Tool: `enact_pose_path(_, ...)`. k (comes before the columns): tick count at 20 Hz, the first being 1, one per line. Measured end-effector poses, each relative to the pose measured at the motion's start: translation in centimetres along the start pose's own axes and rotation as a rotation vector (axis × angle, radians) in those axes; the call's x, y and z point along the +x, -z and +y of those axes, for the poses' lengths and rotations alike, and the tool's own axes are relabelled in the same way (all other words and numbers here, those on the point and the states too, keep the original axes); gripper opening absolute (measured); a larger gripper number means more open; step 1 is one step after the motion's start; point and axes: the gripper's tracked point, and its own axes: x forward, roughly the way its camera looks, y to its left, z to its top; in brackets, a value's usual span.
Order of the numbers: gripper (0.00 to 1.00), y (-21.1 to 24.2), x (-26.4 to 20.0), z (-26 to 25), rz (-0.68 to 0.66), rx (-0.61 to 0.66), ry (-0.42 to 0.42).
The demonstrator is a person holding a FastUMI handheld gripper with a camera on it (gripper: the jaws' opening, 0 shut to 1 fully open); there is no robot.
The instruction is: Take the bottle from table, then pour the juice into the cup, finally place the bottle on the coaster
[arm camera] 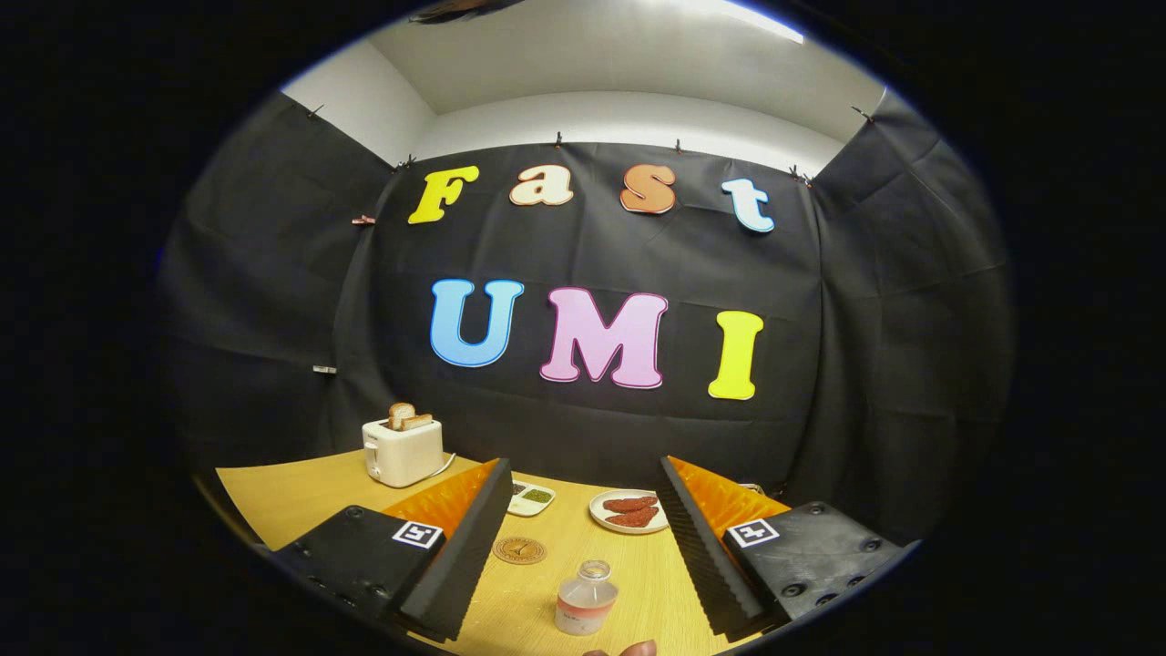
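A small clear bottle [585, 599] with no cap and a pale label stands upright on the wooden table [301, 497], low between my two fingers and a little nearer the right one. My gripper [583, 483] is open, its fingers wide apart, with nothing held. A round brown coaster [519, 550] lies flat on the table just beside the left finger [455, 556], to the left of the bottle and a bit beyond it. Something reddish [629, 650] peeks in just below the bottle; I cannot tell what it is.
A white toaster [401, 450] with toast slices in it stands at the table's far left. A white plate [629, 512] with reddish food sits by the right finger. A small white dish [531, 497] with dark and green fillings lies beyond the coaster.
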Motion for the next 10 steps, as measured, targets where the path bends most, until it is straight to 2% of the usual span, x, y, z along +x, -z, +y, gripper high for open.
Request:
enact_pose_path(6, 0.97, 2.4, -0.1, 0.0, 0.023, 0.008, -0.015)
enact_pose_path(10, 0.97, 6.3, -0.4, -0.2, 0.054, 0.032, -0.015)
